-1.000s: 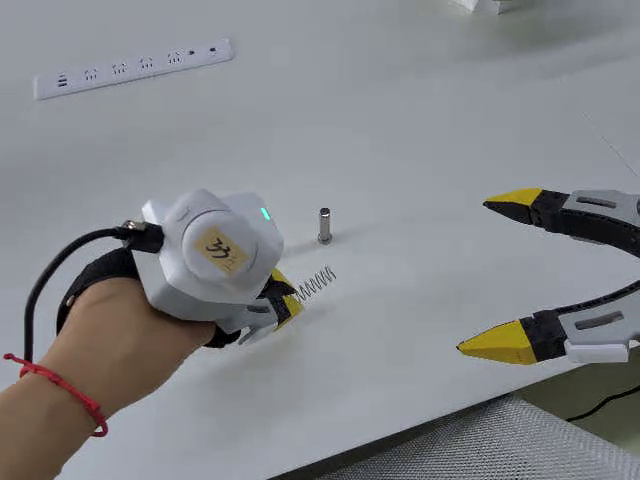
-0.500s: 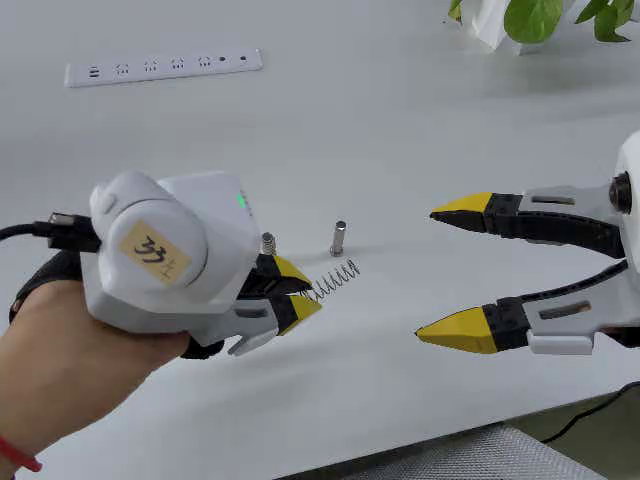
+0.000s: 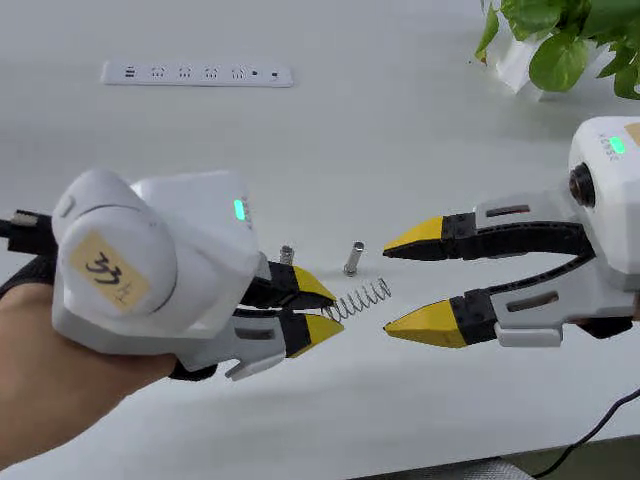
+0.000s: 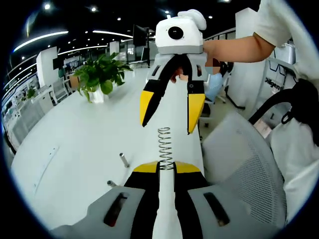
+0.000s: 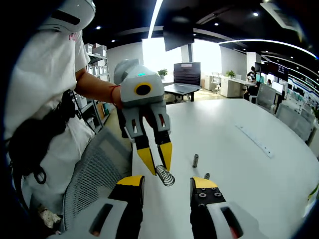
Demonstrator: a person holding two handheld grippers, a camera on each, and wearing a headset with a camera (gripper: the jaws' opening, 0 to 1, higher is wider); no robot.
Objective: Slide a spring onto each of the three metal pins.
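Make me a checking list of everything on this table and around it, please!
Surface: white table, looks clean.
Job's things: spring held off the table; two metal pins upright, left pin partly hidden, right pin bare.
Clutter: power strip and potted plant at the far side.
Grippers: left gripper shut on one end of the spring; right gripper open, tips near the spring's free end.
Cables: black cable at the left gripper; thin cable below the table edge.
Surroundings: mesh chair, open office.
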